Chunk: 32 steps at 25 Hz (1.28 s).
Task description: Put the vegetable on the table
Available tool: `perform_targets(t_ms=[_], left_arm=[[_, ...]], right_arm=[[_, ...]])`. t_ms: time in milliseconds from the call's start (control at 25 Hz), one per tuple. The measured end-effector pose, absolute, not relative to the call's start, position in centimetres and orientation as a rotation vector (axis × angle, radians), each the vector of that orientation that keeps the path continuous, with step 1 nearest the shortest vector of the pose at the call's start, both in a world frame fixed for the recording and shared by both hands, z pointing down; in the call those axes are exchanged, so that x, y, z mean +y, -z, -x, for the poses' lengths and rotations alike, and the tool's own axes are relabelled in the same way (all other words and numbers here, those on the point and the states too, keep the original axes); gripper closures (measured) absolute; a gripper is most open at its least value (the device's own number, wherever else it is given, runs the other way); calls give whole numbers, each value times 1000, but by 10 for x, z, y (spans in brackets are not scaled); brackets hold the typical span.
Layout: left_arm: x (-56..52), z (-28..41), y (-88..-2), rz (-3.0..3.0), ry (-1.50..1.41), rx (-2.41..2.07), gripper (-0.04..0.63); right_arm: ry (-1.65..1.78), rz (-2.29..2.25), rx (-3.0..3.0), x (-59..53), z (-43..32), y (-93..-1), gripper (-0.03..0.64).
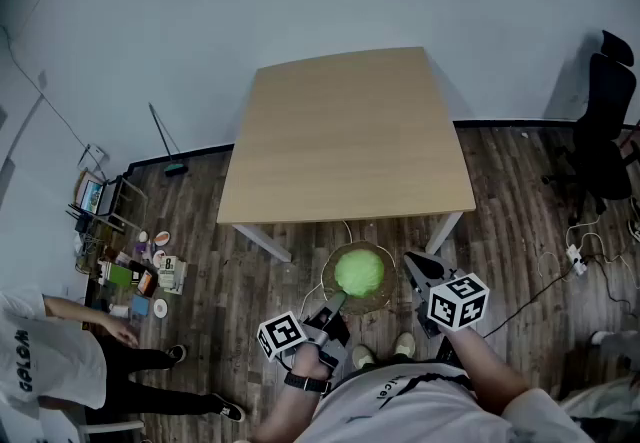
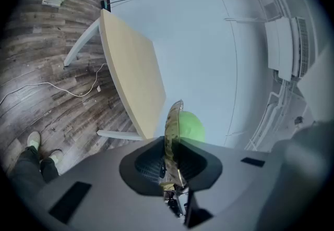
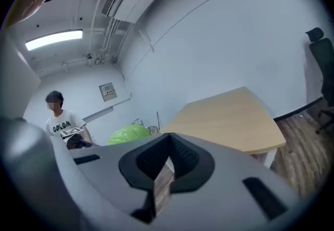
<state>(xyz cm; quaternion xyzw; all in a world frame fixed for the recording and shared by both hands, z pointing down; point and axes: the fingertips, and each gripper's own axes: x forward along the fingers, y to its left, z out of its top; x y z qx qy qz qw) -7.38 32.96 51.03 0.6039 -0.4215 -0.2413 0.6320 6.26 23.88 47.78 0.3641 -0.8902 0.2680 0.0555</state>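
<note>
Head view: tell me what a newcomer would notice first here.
The bright green vegetable stands out. It sits in a bowl that the left gripper pinches by the rim, just short of the near edge of the pale wooden table. That table fills the middle of the view, its top bare. The right gripper is beside the bowl and holds nothing.

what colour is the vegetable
Light green: the vegetable in the bowl, best in the head view.

Tabletop [image 1: 350, 131] free ahead; chair [image 1: 603, 126] well apart, rt.
</note>
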Motion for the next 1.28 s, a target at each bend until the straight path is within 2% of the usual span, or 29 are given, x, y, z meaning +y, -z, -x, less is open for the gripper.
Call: perform_targets(t_ms=[1280], left_arm=[[255, 36, -522, -1332, 591, -995, 538]], right_arm=[[-888, -1094, -2747, 176, -117, -483, 603]])
